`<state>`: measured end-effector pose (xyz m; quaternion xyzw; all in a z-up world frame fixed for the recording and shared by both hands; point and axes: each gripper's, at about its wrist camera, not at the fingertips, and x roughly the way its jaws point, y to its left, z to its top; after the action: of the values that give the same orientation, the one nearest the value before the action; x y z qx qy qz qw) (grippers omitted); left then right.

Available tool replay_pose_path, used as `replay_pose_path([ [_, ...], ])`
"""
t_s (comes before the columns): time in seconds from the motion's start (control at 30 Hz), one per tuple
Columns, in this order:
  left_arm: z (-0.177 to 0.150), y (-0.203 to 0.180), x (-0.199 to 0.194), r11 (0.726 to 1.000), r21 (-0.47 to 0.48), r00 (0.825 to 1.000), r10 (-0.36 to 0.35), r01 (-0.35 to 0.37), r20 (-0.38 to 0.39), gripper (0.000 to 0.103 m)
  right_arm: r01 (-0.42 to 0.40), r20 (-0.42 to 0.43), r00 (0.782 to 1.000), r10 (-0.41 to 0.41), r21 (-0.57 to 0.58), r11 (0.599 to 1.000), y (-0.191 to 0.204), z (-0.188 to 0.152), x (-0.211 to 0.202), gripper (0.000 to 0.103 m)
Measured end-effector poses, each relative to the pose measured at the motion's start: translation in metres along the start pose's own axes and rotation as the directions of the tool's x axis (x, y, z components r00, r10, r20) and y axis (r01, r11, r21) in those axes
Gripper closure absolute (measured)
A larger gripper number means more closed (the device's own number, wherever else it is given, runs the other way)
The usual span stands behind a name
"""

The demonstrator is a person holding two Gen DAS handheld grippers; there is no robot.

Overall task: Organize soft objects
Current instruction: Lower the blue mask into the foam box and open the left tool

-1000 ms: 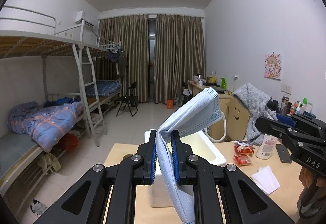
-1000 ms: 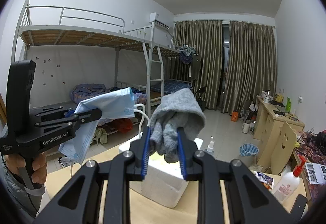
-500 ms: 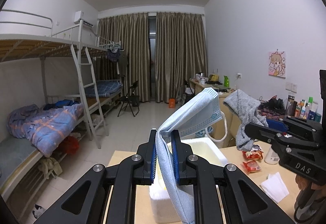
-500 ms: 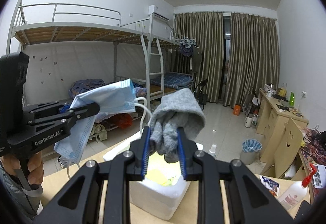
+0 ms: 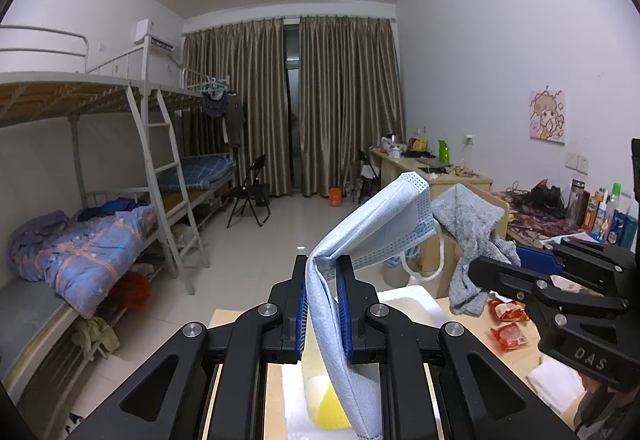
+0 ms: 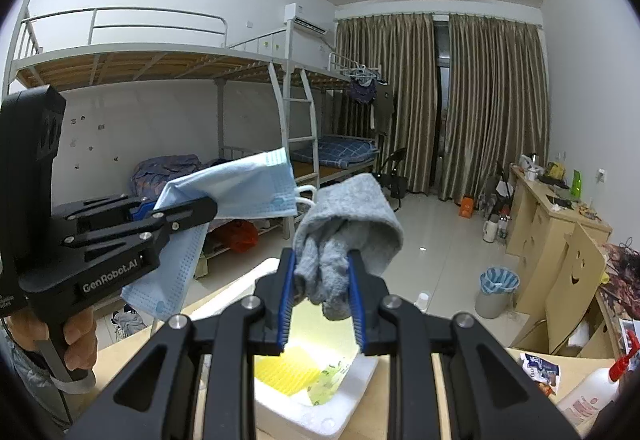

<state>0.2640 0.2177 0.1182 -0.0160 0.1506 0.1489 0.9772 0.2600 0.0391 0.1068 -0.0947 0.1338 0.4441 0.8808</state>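
Our left claw (image 5: 322,306) is clamped on a pale blue pleated face mask (image 5: 376,228), centre frame; right claw (image 6: 322,302) grips a grey knit sock (image 6: 348,224). Both hang over the white foam box (image 6: 320,410) on the counter (image 5: 516,360), w/ yellow stuff inside. Neither dropped yet; we'd say release is left.

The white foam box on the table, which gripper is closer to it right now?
Roughly even. Left gripper, holding the blue mask, hangs above the foam box; right gripper, holding the grey sock, also hangs above it.
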Motion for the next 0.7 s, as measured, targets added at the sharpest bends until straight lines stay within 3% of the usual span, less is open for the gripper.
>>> replay_pose_path([
  [0.33, -0.002, -0.007, 0.054, 1.000, -0.003, 0.993, -0.011, 0.010, -0.118, 0.089, 0.055, -0.051, 0.997, -0.054, 0.027, 0.998, -0.011, -0.005, 0.014, 0.074],
  [0.7, -0.009, -0.012, 0.067, 1.000, 0.015, 0.984, -0.017, 0.020, -0.175, 0.089, 0.048, -0.034, 0.998, -0.047, 0.034, 0.998, -0.009, 0.006, 0.008, 0.074],
])
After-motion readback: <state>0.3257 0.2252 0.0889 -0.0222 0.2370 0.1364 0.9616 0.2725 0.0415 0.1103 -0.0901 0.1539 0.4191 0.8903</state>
